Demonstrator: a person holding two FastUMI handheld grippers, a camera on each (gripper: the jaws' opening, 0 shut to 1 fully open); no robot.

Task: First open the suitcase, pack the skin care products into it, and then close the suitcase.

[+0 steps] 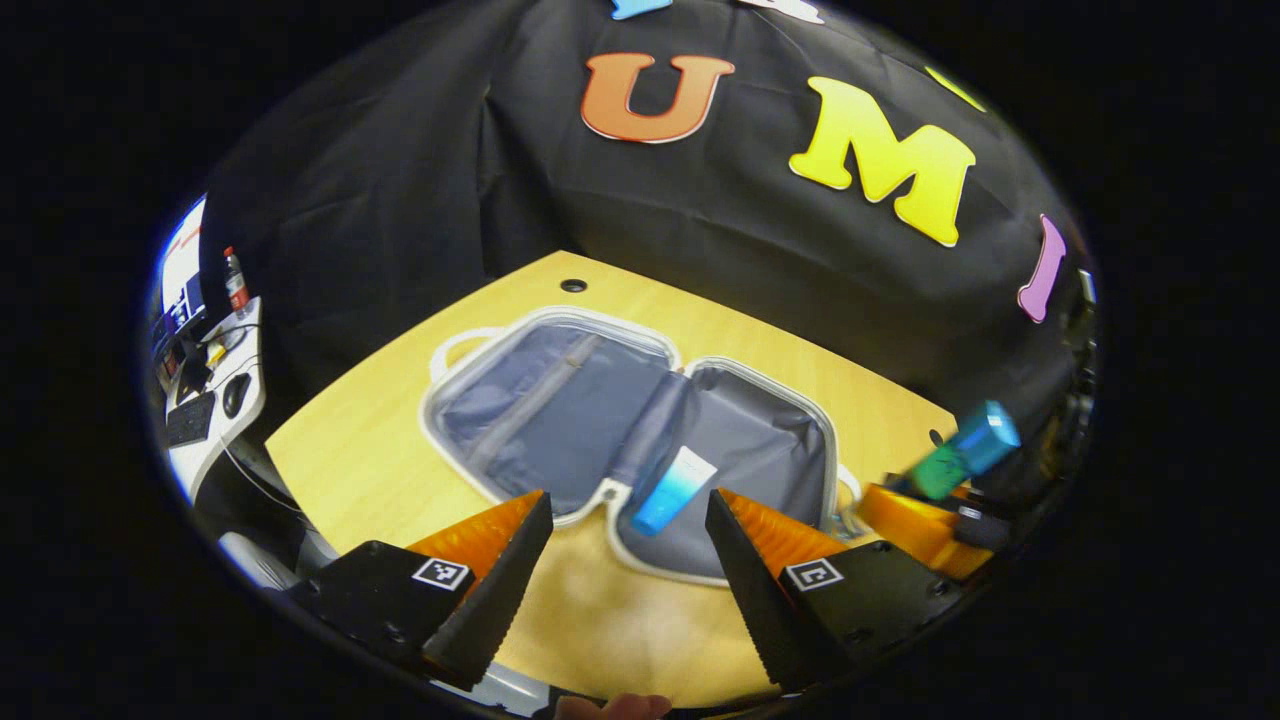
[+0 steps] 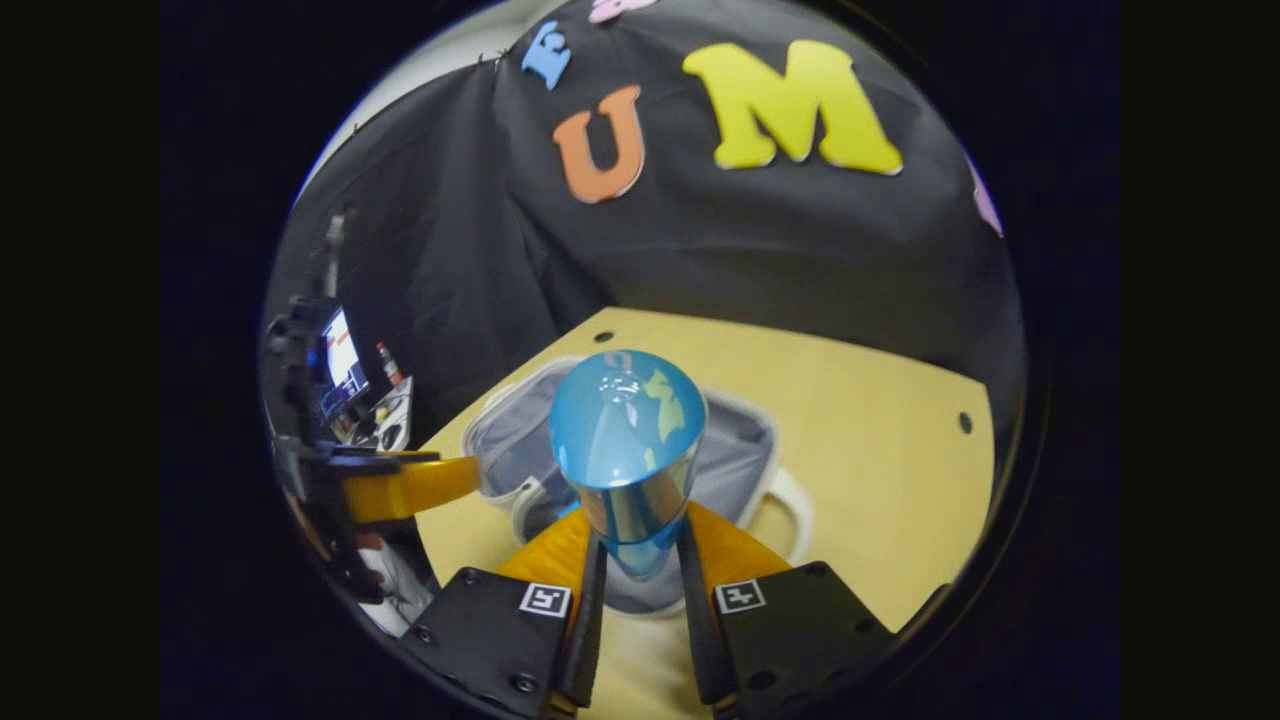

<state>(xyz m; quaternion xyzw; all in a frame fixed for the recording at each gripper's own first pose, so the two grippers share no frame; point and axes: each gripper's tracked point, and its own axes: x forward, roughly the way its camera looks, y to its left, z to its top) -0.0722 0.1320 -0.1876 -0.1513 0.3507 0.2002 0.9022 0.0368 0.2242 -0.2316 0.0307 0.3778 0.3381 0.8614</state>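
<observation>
A pale wooden bench [image 1: 380, 470] fills the floor of the booth, its far edge meeting the draped black cloth wall [image 1: 400, 180]; small dark round holes sit in its top, one near the far edge [image 1: 574, 285]. The suitcase [image 1: 560, 410] lies open flat on the bench, both grey-lined halves facing up, a white rim running round each and a white handle at either outer end. A blue-and-white tube [image 1: 674, 490] lies in the half nearer the right side of the left gripper view, close to the hinge. The left tongs [image 1: 628, 545] hang above the near edge of the suitcase with their fingers wide apart and nothing between them. The right tongs [image 2: 638, 560] are clamped on a blue bottle [image 2: 628, 450], which stands up above the open suitcase; in the left gripper view that bottle [image 1: 968, 450] shows at the right edge. Past the bench's left end, a white desk [image 1: 225, 395] carries a keyboard, a mouse, a monitor and a red-capped bottle [image 1: 236, 280].
</observation>
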